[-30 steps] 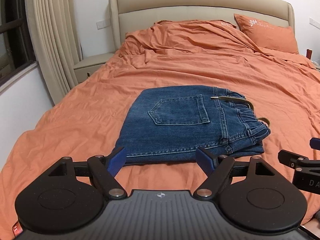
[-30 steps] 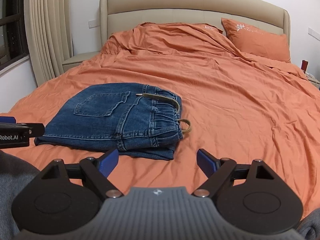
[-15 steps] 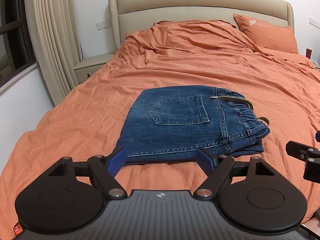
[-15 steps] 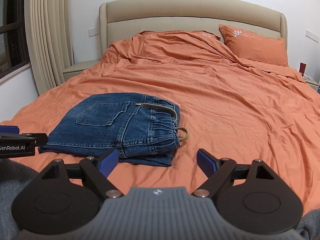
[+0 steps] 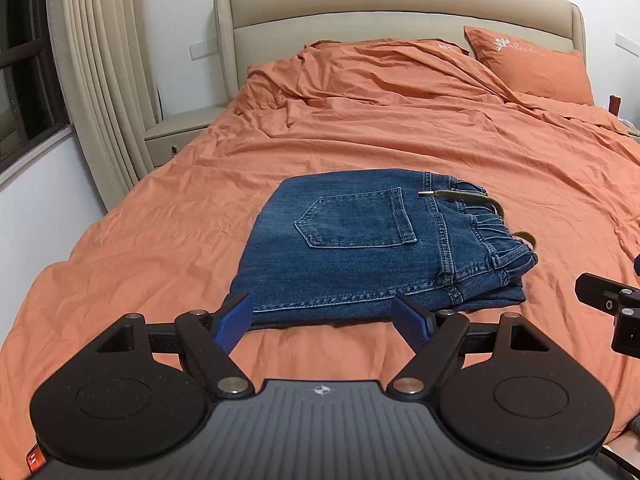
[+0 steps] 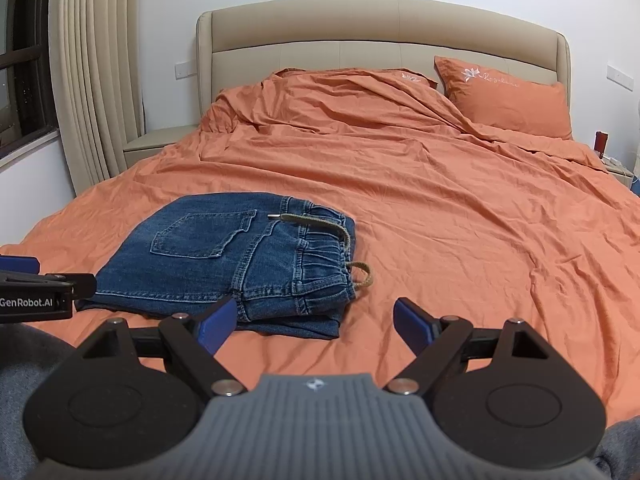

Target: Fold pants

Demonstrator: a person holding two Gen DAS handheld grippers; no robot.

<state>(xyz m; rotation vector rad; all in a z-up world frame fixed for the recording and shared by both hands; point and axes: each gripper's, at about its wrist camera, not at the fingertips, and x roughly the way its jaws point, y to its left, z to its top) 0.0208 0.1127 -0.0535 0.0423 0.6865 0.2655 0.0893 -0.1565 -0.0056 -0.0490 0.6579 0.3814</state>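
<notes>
Looking across from the left: beige curtain (image 5: 100,80) and nightstand (image 5: 180,132) sit by the bed's left side, orange sheet (image 5: 400,132) covers the bed, rumpled up near the headboard (image 5: 400,8). My left gripper (image 5: 322,320) hangs above the near edge of the sheet, its 2 blue pads spread wide, nothing between them. Folded jeans (image 5: 360,248) lie flat on the sheet just beyond it, back pocket (image 5: 356,218) up, elastic waistband to the right, olive drawstring (image 6: 320,224) draped over it with a loop off the right edge. My right gripper (image 6: 314,320) sits to the right of the left one, also wide open and empty, near the waistband corner but not touching. 1 orange pillow (image 6: 504,96) at far right against the headboard.
</notes>
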